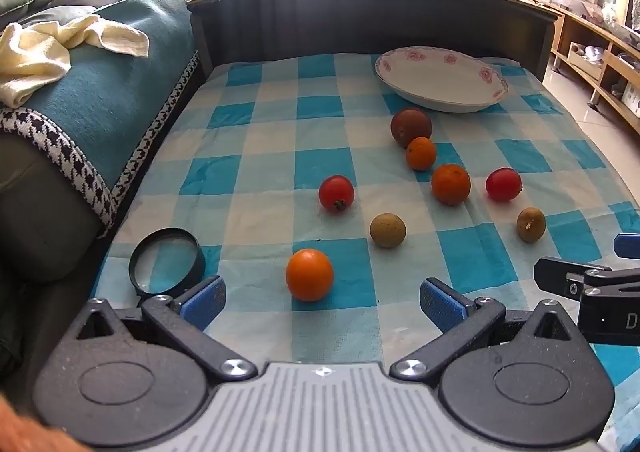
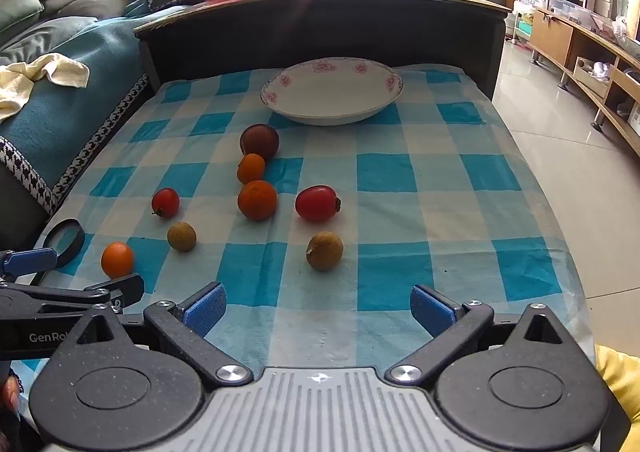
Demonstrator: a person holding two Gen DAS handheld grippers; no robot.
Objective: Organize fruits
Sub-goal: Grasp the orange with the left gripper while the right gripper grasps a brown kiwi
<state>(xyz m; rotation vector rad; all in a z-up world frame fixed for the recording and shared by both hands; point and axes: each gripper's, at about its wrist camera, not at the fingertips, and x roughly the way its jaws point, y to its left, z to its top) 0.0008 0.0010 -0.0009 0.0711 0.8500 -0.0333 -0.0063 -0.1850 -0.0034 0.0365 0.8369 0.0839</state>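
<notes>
At the near edge of the tabletop (image 2: 400, 180), the left gripper (image 1: 322, 302) and right gripper (image 2: 318, 310) are held wide apart and empty. Just ahead of the left gripper an orange fruit (image 1: 309, 274) lies loose; seven more are scattered toward the empty plate (image 1: 440, 78). Round fruit is likely to roll off the checked cloth if nudged by one pad.

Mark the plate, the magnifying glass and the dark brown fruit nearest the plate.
plate (image 2: 384, 82), right wrist view, on its far right rim.
magnifying glass (image 1: 166, 258), left wrist view, on the lens.
dark brown fruit (image 2: 259, 141), right wrist view, middle of its skin.
</notes>
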